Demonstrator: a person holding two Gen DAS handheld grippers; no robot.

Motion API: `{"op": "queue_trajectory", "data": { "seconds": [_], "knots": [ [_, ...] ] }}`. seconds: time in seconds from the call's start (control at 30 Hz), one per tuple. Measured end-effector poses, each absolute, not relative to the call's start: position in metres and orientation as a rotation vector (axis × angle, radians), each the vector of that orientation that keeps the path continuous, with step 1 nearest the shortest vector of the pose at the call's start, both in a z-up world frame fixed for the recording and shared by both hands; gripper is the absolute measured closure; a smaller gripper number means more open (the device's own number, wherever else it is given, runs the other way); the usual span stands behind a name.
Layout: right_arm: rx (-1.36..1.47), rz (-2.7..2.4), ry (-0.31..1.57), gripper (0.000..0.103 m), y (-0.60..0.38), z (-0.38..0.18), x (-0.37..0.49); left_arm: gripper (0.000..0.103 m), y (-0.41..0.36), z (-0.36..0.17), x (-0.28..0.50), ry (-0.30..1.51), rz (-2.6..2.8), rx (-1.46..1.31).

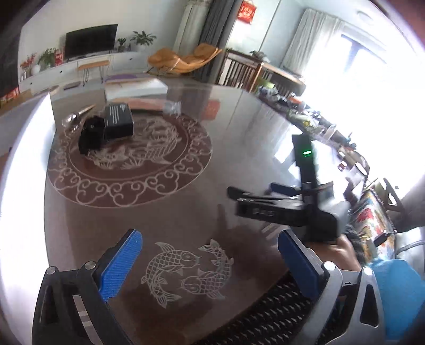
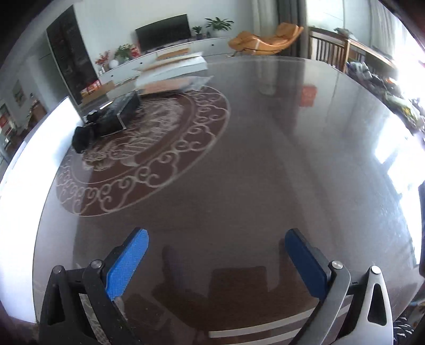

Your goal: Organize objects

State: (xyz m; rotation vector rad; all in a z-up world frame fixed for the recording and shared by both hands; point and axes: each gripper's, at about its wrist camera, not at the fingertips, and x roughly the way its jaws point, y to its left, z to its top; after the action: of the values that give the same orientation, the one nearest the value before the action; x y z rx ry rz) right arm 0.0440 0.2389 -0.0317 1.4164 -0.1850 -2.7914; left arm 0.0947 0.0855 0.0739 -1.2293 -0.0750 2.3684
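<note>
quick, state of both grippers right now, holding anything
left gripper: open, holding nothing.
right gripper: open, holding nothing.

Glossy glass-topped table (image 2: 265, 159); matt black box (image 1: 118, 120); textured blue pads (image 1: 119, 268).

I am in a home living room. Beyond my left gripper (image 1: 209, 254), past the far edge of the glossy dark desk (image 1: 186, 207) with its etched fish and scrollwork, a flat television (image 1: 91, 39) stands on a long white cabinet (image 1: 79, 66) along the wall, with potted plants (image 1: 143, 38) and red flowers (image 1: 26, 62) beside it. Farther right of the television, an orange lounge chair (image 1: 186, 59) sits by grey and white curtains (image 1: 310, 39) and a bright window (image 1: 372, 69). A red hanging decoration (image 1: 247, 12) shows high on the wall, and a wooden slatted chair (image 1: 241, 70) stands at the desk's far right.
</note>
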Motion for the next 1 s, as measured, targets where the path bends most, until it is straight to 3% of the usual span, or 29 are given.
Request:
{"op": "queue_trajectory", "data": {
  "seconds": [0.13,0.27,0.53,0.67,1.0],
  "knots": [
    [1.381,-2.837,-0.166,0.0,0.243,-0.024,0.058,0.0,0.086,0.03,0.066,-0.005,2.52,-1.326],
    [1.372,-2.834,-0.179,0.0,0.246,-0.023,0.059,0.0,0.08,0.011,0.041,-0.053,2.586,-1.44],
    [1.414,-2.833,-0.127,0.0,0.239,-0.03,0.051,0.0,0.076,0.004,0.028,0.079,2.667,-1.496],
    [1.519,-2.817,-0.033,0.0,0.229,-0.031,0.042,0.0,0.073,0.005,0.03,0.045,2.706,-1.485],
    [1.431,-2.787,0.021,0.0,0.235,-0.033,0.049,0.0,0.071,0.005,0.03,0.071,2.682,-1.463]
  ]
}}
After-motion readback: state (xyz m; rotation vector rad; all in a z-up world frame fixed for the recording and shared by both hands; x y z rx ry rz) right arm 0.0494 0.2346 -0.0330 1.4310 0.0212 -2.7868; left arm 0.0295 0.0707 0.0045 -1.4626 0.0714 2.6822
